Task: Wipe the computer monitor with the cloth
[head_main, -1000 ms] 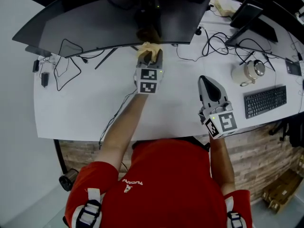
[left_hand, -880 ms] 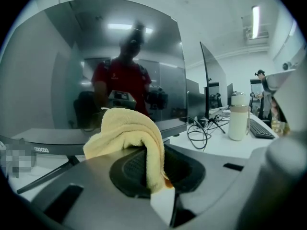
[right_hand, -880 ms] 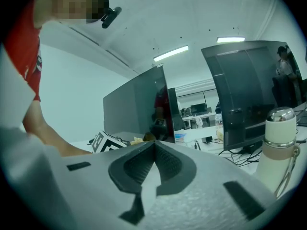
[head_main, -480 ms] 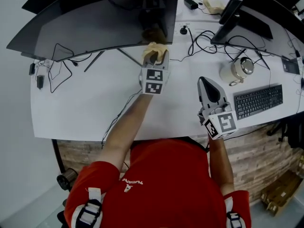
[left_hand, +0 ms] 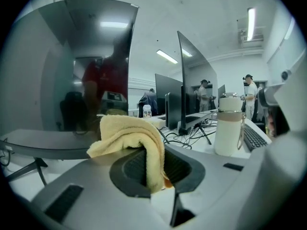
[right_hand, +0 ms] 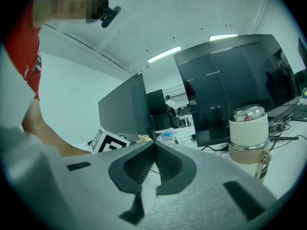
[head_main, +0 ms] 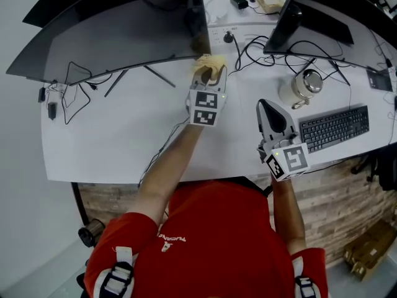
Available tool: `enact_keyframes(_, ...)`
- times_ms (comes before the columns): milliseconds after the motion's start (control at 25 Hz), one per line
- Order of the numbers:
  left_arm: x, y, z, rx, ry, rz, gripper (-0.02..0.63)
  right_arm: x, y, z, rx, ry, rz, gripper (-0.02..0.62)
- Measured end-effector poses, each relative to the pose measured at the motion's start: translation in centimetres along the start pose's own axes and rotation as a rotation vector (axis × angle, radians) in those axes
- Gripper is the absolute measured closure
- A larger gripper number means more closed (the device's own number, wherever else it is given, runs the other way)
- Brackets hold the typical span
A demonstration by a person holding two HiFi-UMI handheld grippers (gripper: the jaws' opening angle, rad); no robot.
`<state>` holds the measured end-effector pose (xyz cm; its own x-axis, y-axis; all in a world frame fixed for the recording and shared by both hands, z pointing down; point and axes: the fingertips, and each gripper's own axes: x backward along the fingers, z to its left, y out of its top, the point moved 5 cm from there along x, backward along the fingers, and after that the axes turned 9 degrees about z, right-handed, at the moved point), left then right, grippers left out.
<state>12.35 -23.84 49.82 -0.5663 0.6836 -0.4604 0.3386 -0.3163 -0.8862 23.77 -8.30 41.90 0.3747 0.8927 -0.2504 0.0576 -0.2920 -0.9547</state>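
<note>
- Left gripper (head_main: 208, 76) clamps the yellow cloth (head_main: 209, 61), holding its folds at the lower right corner of the curved monitor (head_main: 111, 36).
- Right gripper (head_main: 273, 113), jaws together on nothing, hovers above the desk (head_main: 124, 141).
- Wiping appears under way; how much of the screen remains unwiped cannot be judged.

Crumpled yellow cloth (head_main: 209, 61), pinched in the left tongs (head_main: 209, 74), beside the dark curved monitor (head_main: 124, 35)'s lower right corner.
</note>
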Motion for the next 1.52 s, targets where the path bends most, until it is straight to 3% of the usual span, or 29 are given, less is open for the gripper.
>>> enact_keyframes(240,2.5,0.3,-1.8,-0.015,-0.049,-0.031,0.551,0.2,-0.6,0.0,-0.024,-0.013,-0.012,0.591)
enact_keyframes(440,8.1,1.0,-3.1,0.004,-0.131,-0.127,0.551,0.4,-0.1,2.0,-0.021,-0.019,-0.036,0.592)
enact_keyframes(720,18.9,1.9,-3.6,-0.093,-0.166,-0.288,0.551,1.5,0.9,7.9,-0.003,-0.002,-0.07,0.592)
enact_keyframes(880,25.0,1.5,-3.3,-0.101,-0.179,-0.327,0.551,3.2,0.8,11.9,0.015,-0.004,-0.085,0.591)
enact_keyframes(1240,32.1,-0.5,-4.1,-0.025,-0.177,-0.359,0.551,6.8,1.1,17.9,0.09,0.017,-0.106,0.591)
enact_keyframes(1520,33.9,-0.2,-4.6,0.0,-0.09,-0.367,0.551,7.3,1.7,18.3,0.116,0.103,-0.125,0.592)
